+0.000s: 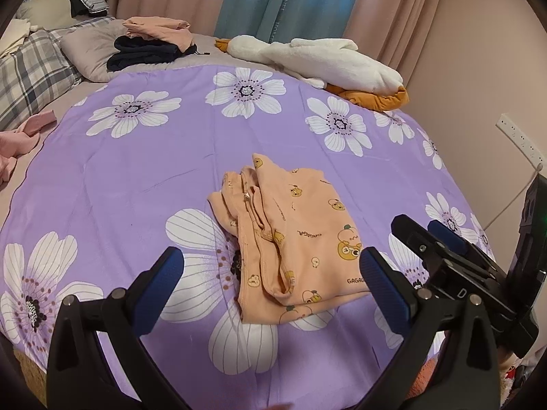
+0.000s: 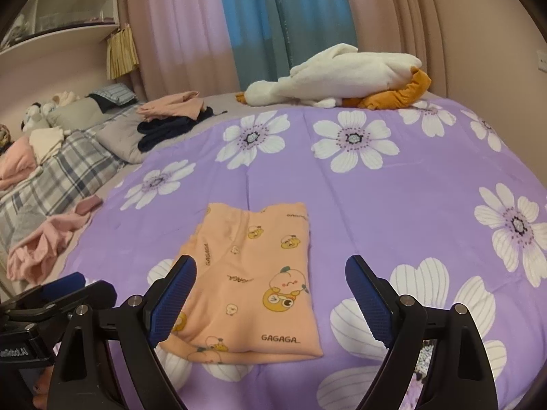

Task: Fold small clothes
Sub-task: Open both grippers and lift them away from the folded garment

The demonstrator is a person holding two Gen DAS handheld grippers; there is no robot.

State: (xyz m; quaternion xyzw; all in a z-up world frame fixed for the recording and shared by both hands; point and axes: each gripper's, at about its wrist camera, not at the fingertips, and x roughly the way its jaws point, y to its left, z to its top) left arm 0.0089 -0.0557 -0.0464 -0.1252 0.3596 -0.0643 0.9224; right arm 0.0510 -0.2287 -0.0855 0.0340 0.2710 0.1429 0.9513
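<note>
Two things matter: the purple bedspread and the folded peach garment lying on it, long axis running away from both grippers. Right gripper sits nearer, straddling it; left gripper beside. Both gape wide, empty.

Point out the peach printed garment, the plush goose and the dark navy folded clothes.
peach printed garment (image 2: 253,273): right wrist view, middle of its top layer.
plush goose (image 2: 342,75): right wrist view, white body.
dark navy folded clothes (image 1: 143,53): left wrist view, top fold.
</note>
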